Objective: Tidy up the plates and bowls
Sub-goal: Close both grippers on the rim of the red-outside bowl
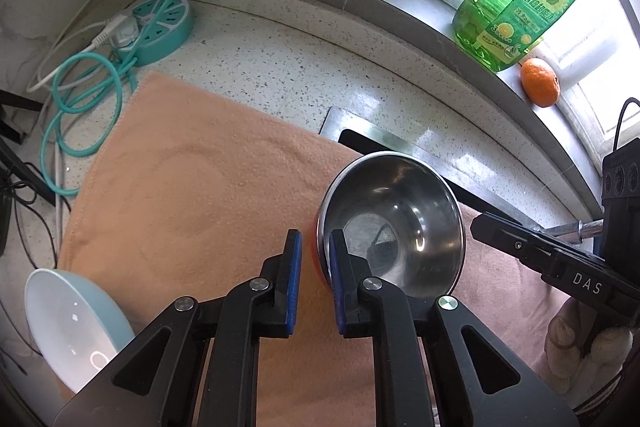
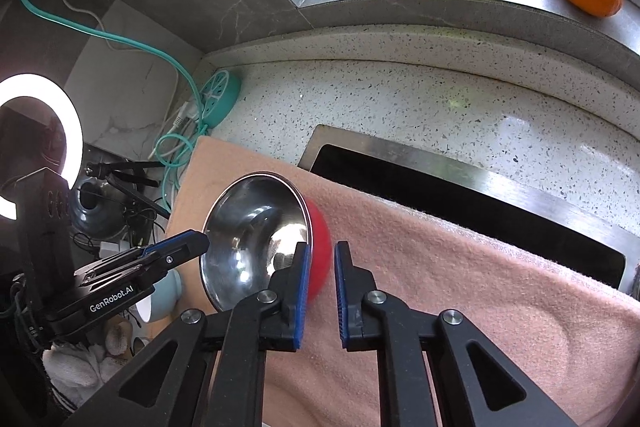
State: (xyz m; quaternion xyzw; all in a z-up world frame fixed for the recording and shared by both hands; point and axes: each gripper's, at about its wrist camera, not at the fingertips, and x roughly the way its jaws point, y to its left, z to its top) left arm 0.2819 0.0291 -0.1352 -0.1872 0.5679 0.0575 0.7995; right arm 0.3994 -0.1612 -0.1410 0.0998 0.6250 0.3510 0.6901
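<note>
A steel bowl (image 1: 394, 215) with a red outside (image 2: 318, 247) rests tilted on a peach towel (image 1: 192, 187). My left gripper (image 1: 316, 247) straddles its left rim, one blue pad outside on the red wall and one inside, shut on it. The right gripper (image 2: 321, 259) holds the opposite rim the same way, with the red wall pinched between its pads. Each gripper shows in the other's view: the right fingers (image 1: 504, 231) and the left fingers (image 2: 184, 247). A light blue bowl (image 1: 72, 327) lies tilted at the towel's near left corner, also seen in the right wrist view (image 2: 166, 293).
A steel-rimmed sink (image 2: 460, 167) opens behind the towel. A teal power strip (image 1: 162, 27) with coiled cable sits in the back left corner. A green detergent bottle (image 1: 516, 7) and an orange (image 1: 540, 83) stand on the window sill. A ring light (image 2: 36, 147) glows at left.
</note>
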